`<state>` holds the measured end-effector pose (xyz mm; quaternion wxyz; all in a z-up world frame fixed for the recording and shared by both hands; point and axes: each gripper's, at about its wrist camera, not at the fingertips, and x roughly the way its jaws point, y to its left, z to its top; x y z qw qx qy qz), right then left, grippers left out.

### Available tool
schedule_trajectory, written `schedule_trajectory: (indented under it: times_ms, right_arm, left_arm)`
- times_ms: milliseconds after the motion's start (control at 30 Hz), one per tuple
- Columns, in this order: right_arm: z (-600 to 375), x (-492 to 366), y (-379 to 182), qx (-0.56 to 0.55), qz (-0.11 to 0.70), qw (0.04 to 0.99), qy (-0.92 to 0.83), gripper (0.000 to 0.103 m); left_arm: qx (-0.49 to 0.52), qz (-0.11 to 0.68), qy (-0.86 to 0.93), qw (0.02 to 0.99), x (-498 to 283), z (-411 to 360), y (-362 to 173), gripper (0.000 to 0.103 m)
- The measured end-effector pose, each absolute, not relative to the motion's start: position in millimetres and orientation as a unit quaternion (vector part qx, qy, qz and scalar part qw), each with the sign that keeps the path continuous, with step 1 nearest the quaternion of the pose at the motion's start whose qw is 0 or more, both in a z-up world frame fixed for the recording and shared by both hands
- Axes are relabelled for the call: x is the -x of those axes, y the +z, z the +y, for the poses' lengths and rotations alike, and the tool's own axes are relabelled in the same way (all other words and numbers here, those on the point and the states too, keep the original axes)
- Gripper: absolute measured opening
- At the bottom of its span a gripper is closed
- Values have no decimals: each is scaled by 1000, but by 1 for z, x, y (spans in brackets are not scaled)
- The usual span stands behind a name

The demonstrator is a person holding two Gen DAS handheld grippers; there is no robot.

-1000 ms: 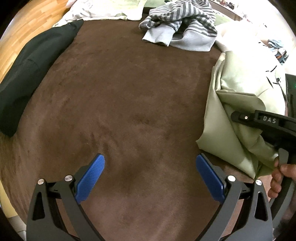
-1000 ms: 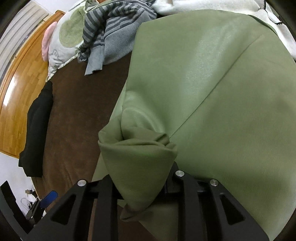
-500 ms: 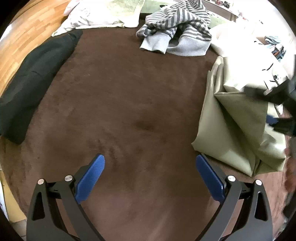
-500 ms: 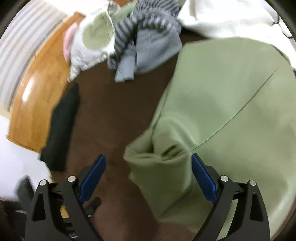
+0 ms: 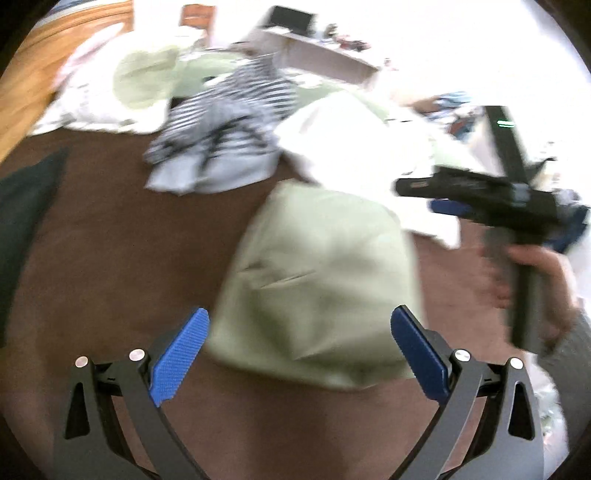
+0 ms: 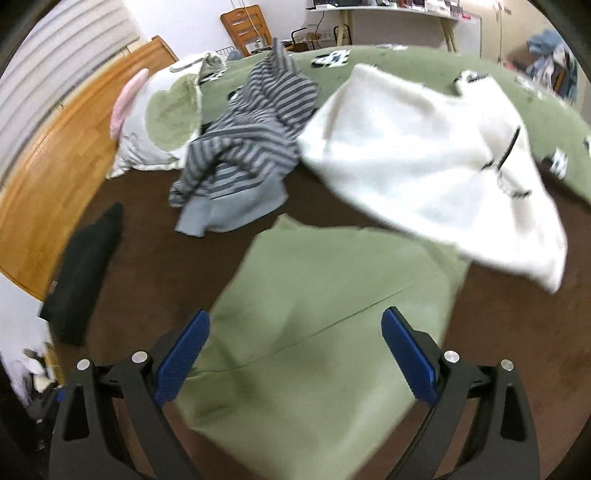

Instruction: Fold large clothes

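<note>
Right gripper [image 6: 295, 354] is opening, jaws already spread wide with nothing between the pads; a second ago it was clamped on a bunched corner of the green garment [image 6: 314, 332]. That corner is now dropped, and the green garment is lying as a folded block on the brown bed cover [image 6: 155, 258], near centre, below both grippers. Both views are pulling back and taking in more of the room than before, so both grippers are lifting away. Judgement: this fold is looking finished, and the next piece likely comes from the far pile.

Left gripper [image 5: 299, 350] is also standing wide open and empty, as it was a second ago, hanging above the near edge of the green garment.

Left wrist view is showing the right gripper from outside, to the right, with the person's hand [image 5: 532, 280] wrapped on its handle; heavy blur there. Right wrist view is sharper: white garment [image 6: 436, 162] overlapping the far right corner of the green one, striped hoodie [image 6: 251, 147] far centre, pillow [image 6: 162, 118] far left, black garment [image 6: 88, 273] at the left edge of the cover, wooden chair [image 6: 247, 29] beyond the bed.
</note>
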<state>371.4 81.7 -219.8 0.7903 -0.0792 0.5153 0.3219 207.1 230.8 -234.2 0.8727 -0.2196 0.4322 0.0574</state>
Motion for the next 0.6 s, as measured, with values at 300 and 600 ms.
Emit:
schedule_trajectory:
  times_ms: [300, 600]
  right_arm:
    - [55, -410, -228, 93, 514, 796, 307, 94]
    - [116, -422, -279, 146, 547, 743, 357, 94]
  left_arm:
    - [217, 424, -18, 879, -281, 166, -264, 96]
    - [194, 482, 61, 852, -277, 192, -318, 96]
